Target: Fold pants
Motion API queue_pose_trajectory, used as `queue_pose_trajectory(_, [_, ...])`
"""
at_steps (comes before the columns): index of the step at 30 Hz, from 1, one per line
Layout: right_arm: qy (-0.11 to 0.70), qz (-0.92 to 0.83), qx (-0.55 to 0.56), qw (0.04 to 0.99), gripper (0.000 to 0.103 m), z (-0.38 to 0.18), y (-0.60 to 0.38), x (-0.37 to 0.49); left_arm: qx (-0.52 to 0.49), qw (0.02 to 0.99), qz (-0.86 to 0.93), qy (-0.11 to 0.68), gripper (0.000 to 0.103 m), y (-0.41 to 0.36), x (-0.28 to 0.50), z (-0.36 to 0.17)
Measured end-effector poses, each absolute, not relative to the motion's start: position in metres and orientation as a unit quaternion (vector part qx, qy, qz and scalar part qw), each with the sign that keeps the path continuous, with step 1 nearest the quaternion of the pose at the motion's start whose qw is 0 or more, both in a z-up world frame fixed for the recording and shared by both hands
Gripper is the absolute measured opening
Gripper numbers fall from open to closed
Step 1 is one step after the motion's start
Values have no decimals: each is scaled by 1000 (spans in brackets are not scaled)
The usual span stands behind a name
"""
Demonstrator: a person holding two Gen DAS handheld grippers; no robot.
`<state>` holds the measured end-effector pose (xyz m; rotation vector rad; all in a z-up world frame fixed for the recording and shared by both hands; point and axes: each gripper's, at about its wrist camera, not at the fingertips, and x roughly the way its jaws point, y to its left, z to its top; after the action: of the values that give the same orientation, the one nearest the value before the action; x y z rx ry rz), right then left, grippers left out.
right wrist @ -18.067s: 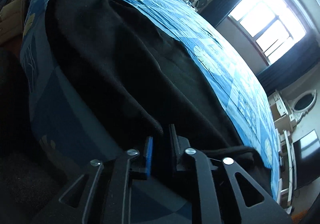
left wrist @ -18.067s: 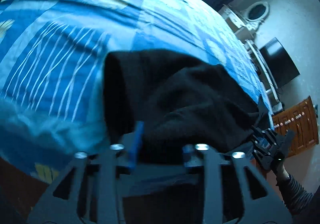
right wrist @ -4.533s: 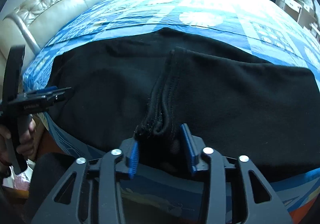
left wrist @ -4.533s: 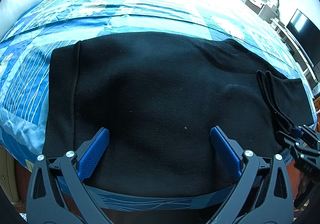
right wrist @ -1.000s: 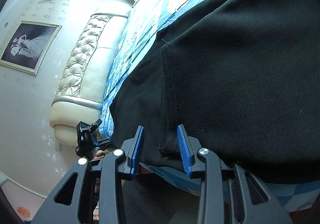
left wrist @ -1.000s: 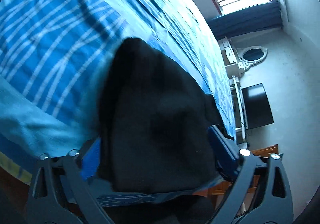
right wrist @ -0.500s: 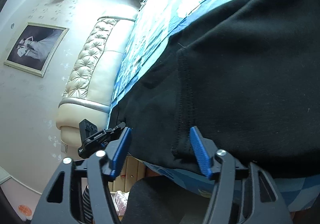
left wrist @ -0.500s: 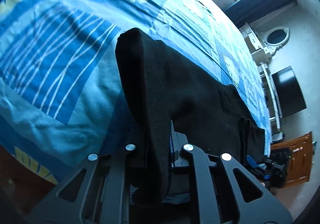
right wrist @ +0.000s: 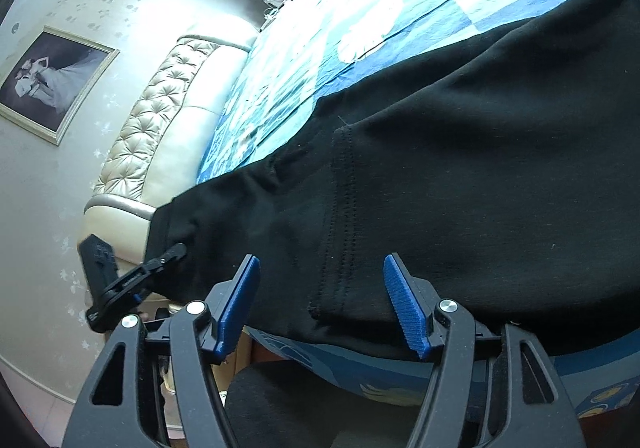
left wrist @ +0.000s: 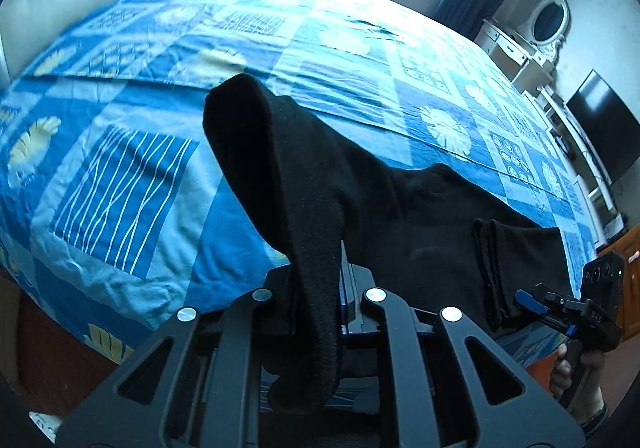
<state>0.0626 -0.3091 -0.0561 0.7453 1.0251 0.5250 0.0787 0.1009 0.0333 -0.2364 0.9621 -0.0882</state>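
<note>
— Since half a second ago, what differs?

— Lifted higher now, the black pants (left wrist: 360, 184) rise in a peak off the blue bedspread (left wrist: 132, 176), pinched at one end by the left gripper (left wrist: 340, 288), whose fingers are clamped tight on the cloth. Meanwhile the right gripper (right wrist: 324, 300) has spread further; its blue pads (right wrist: 404, 304) stand wide apart, holding nothing, straddling the stitched hem at the near edge.

— Where does the garment lie?

— Along the near side of the bed. In the left wrist view it runs from the held end at 6 o'clock out toward 3 o'clock, where a folded-over end rests beside the right gripper. The rest stays flat on the bedspread.

— How should the fold go?

— Probably the held end should be carried over toward the other end in one smooth arc, kept taut so no crease bunches, edges lined up before the grip lets go. The right gripper could pin the hem to stop the lower layer sliding.

— Any writing?

— Small white lettering shows on the side of each gripper as seen from the other's camera, too small to read. No label is visible on the pants.
</note>
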Motion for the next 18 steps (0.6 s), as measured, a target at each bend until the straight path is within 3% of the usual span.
queue_pose_trajectory(18, [465, 227, 347, 782, 64, -48, -317, 59, -44, 890, -43, 452, 12, 9, 85, 56])
